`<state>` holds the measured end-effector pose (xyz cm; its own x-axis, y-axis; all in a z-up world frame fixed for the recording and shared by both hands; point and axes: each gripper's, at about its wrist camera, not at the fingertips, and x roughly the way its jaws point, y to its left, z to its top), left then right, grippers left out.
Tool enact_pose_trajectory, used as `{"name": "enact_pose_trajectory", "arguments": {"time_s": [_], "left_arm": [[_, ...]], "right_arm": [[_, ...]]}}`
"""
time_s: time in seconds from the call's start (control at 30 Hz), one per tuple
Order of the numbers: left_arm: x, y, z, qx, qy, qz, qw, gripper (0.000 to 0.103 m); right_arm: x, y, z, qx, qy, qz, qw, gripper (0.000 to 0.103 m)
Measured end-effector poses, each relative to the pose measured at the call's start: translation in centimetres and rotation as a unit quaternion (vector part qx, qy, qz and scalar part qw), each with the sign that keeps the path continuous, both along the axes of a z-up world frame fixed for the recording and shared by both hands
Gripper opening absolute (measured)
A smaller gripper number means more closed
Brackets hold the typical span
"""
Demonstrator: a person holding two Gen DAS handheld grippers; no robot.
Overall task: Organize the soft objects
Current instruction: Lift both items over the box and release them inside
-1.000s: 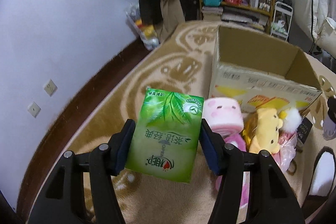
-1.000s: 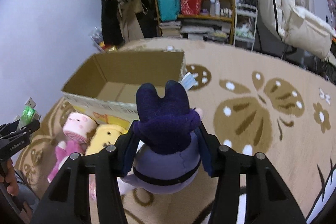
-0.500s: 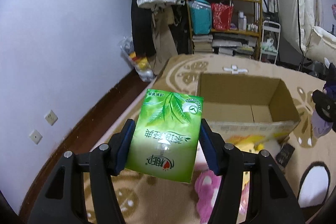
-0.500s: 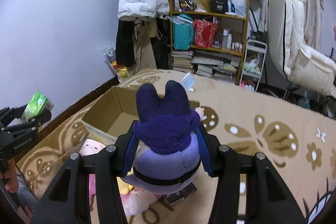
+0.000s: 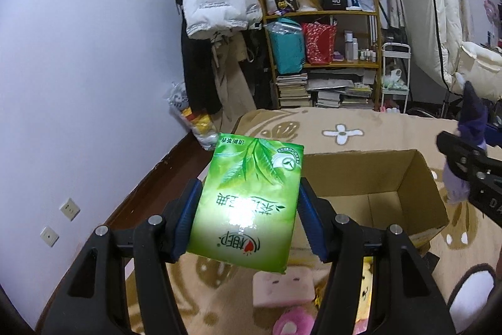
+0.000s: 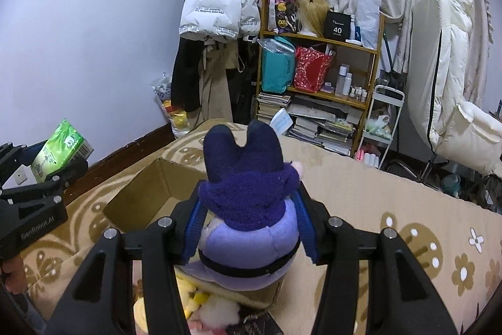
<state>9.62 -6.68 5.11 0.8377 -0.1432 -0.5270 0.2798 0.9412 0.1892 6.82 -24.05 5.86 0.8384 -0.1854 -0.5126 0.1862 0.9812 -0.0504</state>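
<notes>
The left hand-held gripper [image 5: 248, 218] is clamped on the green tissue pack [image 5: 248, 203], the right hand-held gripper [image 6: 249, 228] on the purple plush [image 6: 248, 209], both above the cardboard box [image 5: 404, 178]. Released too early, either could fall beside the box, on the carpet.

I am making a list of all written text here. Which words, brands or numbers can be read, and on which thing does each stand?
"40": black box on the shelf.
"GenRobot.AI": body of the left gripper, seen from the right wrist.
"The only leading fashion art", upside down: white jacket, partly blurred.
Green tissue pack in the left gripper: upside-down Chinese characters, not surely readable.
Right gripper holding the purple plush toy: no text.
</notes>
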Motion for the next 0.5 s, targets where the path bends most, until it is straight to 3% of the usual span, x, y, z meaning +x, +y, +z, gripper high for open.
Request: {"name": "enact_pose_trajectory", "arguments": {"time_s": [0.2, 0.5], "left_arm": [[1.3, -2.1, -1.3, 0.006, 0.004, -0.028, 0.9996, 0.059], [3.2, -3.5, -4.3, 0.001, 0.042, -0.052, 0.9977, 0.060]], "right_arm": [[1.8, -0.6, -1.1, 0.013, -0.003, 0.008, 1.000, 0.056], [3.1, -2.5, -3.8, 0.037, 0.010, 0.000, 0.999, 0.058]]}}
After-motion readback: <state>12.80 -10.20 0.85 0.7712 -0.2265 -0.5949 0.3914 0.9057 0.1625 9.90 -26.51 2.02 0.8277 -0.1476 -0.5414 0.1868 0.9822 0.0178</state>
